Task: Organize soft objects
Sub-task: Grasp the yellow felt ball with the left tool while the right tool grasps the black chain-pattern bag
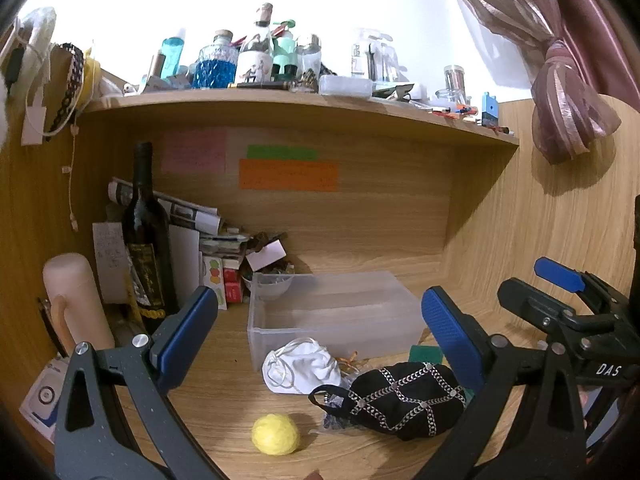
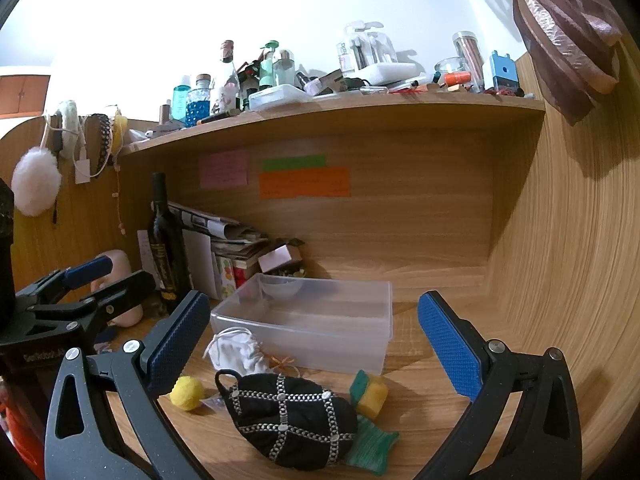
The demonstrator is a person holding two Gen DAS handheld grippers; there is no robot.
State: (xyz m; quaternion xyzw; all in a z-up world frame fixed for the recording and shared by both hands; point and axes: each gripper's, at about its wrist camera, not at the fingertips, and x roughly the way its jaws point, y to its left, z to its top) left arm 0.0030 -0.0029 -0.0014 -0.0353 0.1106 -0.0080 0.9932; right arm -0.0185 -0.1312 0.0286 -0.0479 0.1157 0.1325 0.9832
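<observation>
Soft objects — black studded pouch (image 2: 290,420), white cloth mask (image 1: 300,366), yellow pom-pom ball (image 1: 275,434), sponge (image 2: 371,394) — lie on the counter (image 2: 420,412) before the apparently empty clear plastic bin (image 2: 320,320). Left hand-held gripper (image 1: 320,340) and right hand-held gripper (image 2: 314,342) hover wide open, holding nothing; sorting not begun.

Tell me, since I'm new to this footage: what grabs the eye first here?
A black pouch with silver chain trim lies front and centre on the desk, a yellow ball to its left. Behind them sits an empty clear plastic bin, with a dark wine bottle upright at back left.
</observation>
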